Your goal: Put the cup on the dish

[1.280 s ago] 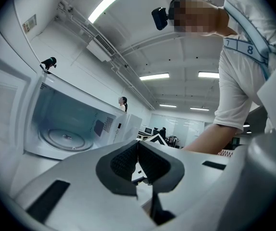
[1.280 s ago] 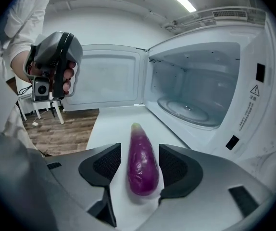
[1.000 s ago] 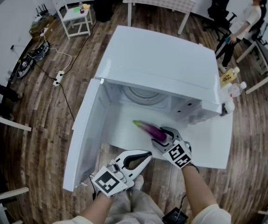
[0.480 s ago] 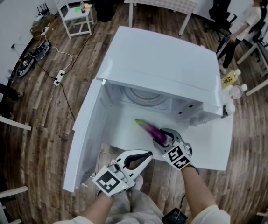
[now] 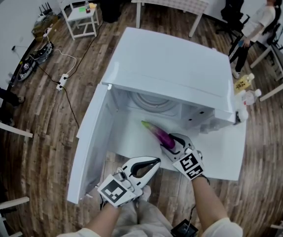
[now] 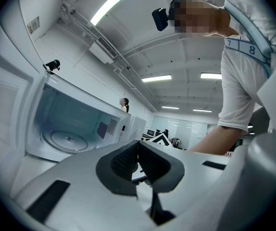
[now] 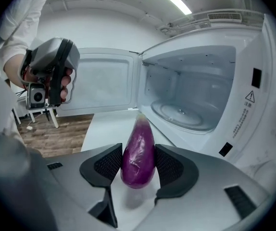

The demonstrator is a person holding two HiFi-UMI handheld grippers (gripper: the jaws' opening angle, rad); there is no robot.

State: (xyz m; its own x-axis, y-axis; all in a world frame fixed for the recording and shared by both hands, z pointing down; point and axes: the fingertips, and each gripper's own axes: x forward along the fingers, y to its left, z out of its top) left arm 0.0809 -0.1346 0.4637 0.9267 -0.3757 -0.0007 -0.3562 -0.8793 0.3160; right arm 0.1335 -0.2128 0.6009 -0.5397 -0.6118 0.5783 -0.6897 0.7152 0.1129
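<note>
A purple eggplant (image 5: 158, 134) (image 7: 139, 150) sticks out ahead of my right gripper (image 5: 174, 143) (image 7: 138, 154), which is shut on its thick end, both pads against its sides. It hangs over the white table (image 5: 220, 154) in front of an open white microwave (image 5: 171, 70), pointing toward the cavity. The glass turntable (image 5: 151, 102) (image 7: 183, 112) (image 6: 68, 139) inside is bare. My left gripper (image 5: 154, 162) (image 6: 137, 150) is shut on nothing, low and near my body, left of the right one. No cup shows in any view.
The microwave door (image 5: 89, 147) swings out to the left, close to my left gripper. Bottles (image 5: 250, 94) stand right of the microwave. A person (image 5: 260, 21) sits at the back right; a white chair (image 5: 80, 19) and floor cables (image 5: 62, 80) lie far left.
My right gripper and the eggplant have shifted slightly up toward the microwave opening. The left gripper has hardly moved.
</note>
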